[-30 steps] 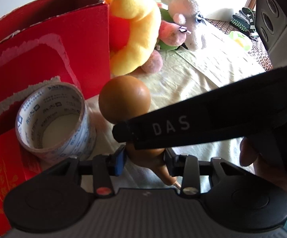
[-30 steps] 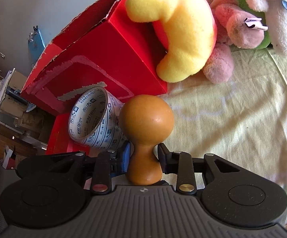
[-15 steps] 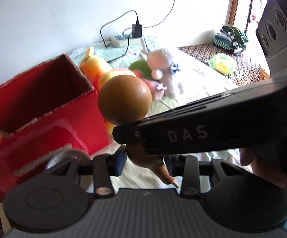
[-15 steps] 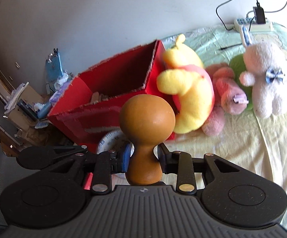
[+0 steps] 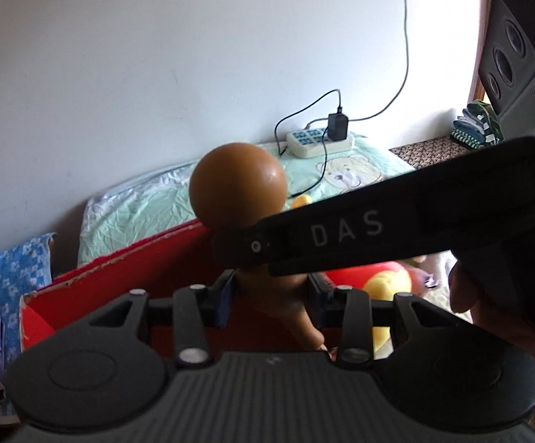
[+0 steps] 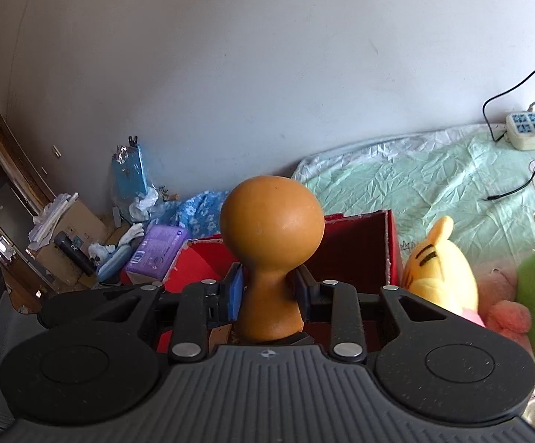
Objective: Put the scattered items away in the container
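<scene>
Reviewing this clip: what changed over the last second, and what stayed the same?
Both grippers rose with the brown gourd: from low beside the tape roll, now out of view, to above the red box, whose open inside shows behind it. Unchanged: right gripper stays shut on the gourd's neck, left gripper stays around it too, and the plush toys lie beside the box.

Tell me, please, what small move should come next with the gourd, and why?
Probably carry the gourd slightly forward and down over the red box: the right gripper clamps its neck, and the open box lies just beyond and below.
</scene>
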A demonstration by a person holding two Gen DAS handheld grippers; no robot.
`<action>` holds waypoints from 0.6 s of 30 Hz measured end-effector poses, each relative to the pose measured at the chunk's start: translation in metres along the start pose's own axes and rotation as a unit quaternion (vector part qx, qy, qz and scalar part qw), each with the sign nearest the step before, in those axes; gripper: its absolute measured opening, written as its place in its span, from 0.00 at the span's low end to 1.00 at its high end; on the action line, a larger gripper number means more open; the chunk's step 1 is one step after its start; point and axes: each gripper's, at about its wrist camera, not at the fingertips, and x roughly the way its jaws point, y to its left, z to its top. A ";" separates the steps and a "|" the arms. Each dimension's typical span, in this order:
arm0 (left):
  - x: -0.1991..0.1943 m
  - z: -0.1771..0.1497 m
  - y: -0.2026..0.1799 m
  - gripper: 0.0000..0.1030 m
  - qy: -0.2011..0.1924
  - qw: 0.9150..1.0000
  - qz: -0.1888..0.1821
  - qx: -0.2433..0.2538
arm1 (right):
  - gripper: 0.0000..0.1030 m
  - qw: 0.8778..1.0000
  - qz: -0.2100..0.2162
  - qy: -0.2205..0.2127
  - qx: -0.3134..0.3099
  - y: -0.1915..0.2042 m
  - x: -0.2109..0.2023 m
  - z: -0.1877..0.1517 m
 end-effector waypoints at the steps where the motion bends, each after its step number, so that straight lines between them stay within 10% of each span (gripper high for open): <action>1: 0.009 -0.001 0.009 0.39 0.014 1.000 -0.001 -0.004 | 0.31 1.000 -0.003 0.019 0.005 0.000 0.014 0.003; 18: 0.104 -0.044 0.059 0.39 0.216 0.973 -0.005 -0.084 | 0.30 0.968 -0.059 0.237 0.054 -0.018 0.151 -0.017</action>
